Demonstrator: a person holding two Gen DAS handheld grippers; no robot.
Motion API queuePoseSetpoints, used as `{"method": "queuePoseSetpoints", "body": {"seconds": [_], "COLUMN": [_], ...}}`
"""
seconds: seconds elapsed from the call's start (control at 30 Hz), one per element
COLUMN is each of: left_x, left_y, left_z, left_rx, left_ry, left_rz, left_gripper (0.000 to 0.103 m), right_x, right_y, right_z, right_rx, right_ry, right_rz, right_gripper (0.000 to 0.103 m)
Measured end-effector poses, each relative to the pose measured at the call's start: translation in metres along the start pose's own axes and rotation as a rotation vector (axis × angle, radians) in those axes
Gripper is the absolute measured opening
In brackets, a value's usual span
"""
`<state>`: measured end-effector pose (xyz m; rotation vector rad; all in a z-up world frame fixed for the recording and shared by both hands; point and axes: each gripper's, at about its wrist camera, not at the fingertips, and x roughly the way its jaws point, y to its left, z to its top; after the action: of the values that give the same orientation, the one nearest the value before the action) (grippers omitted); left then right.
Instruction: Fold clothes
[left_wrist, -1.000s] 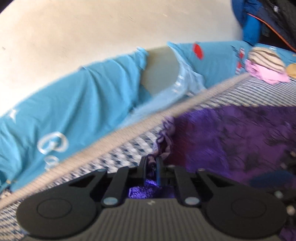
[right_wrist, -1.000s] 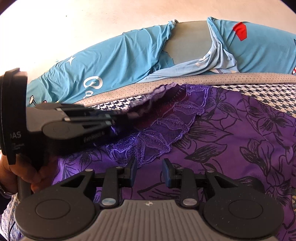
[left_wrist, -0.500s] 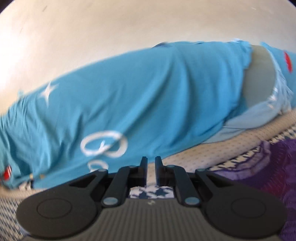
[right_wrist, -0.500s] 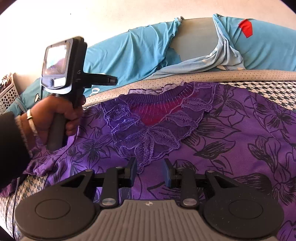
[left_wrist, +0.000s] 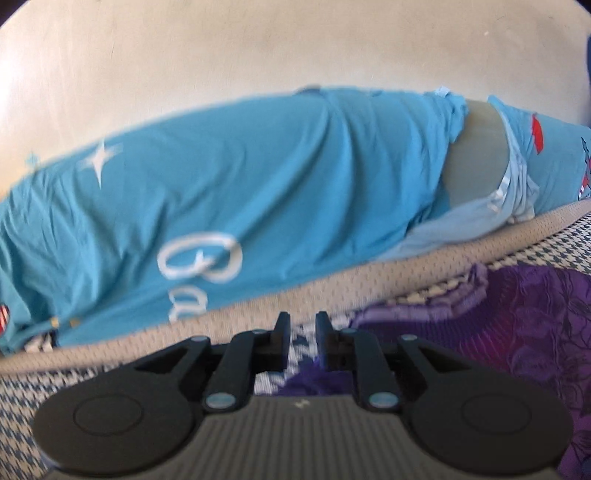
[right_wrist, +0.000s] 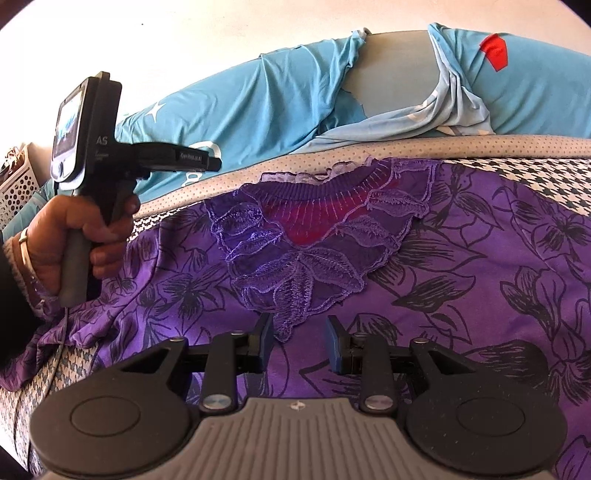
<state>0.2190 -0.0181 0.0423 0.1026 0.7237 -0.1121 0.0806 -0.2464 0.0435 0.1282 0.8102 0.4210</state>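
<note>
Purple floral garment (right_wrist: 424, 280) lies spread flat on the houndstooth bed cover (right_wrist: 546, 177), lace neckline (right_wrist: 314, 236) toward 12 o'clock, near the blue pillow (right_wrist: 258, 110) along the wall. Right gripper (right_wrist: 298, 341) hovers over the garment just below the lace point, jaws parted, nothing between them. Left gripper (left_wrist: 301, 334), seen at 9 o'clock from the right wrist in the person's hand (right_wrist: 74, 236), is off the garment's upper left edge, jaws closed to a narrow slit and empty.
</note>
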Motion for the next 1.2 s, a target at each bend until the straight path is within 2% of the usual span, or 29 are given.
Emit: {"method": "queuePoseSetpoints", "body": {"seconds": [0.13,0.37,0.57,0.67,0.73,0.8,1.0,1.1,1.2], "left_x": [0.009,0.019,0.015,0.01,0.013,0.016,0.022,0.019,0.021], "left_y": [0.021,0.019,0.027,0.034,0.03,0.021,0.009,0.006,-0.002], "left_z": [-0.009,-0.023,-0.022,-0.02,-0.02,-0.024,-0.028,-0.03,-0.035], "left_rx": [-0.073,-0.063,-0.104,-0.147,-0.12,-0.071,-0.025,-0.001,0.052], "left_ry": [0.059,0.091,0.072,0.052,0.07,0.08,0.084,0.084,0.086], "left_rz": [-0.054,-0.077,-0.128,-0.184,-0.196,-0.176,-0.147,-0.189,-0.167], "left_gripper": [0.014,0.018,0.023,0.027,0.028,0.028,0.029,0.029,0.029], "right_x": [-0.001,0.002,0.005,0.006,0.007,0.008,0.01,0.011,0.012], "right_y": [0.0,0.0,0.004,0.004,0.004,0.005,0.008,0.008,0.008], "right_z": [-0.002,-0.003,-0.004,-0.005,-0.005,-0.006,-0.007,-0.007,-0.008], "right_rx": [-0.011,-0.011,-0.026,-0.026,-0.025,-0.03,-0.044,-0.044,-0.044], "right_ry": [0.007,0.023,0.037,0.041,0.045,0.048,0.053,0.058,0.058], "right_rz": [0.001,0.005,0.003,0.001,0.0,-0.001,0.0,-0.002,-0.003], "right_gripper": [0.03,0.03,0.03,0.03,0.03,0.03,0.03,0.03,0.03]}}
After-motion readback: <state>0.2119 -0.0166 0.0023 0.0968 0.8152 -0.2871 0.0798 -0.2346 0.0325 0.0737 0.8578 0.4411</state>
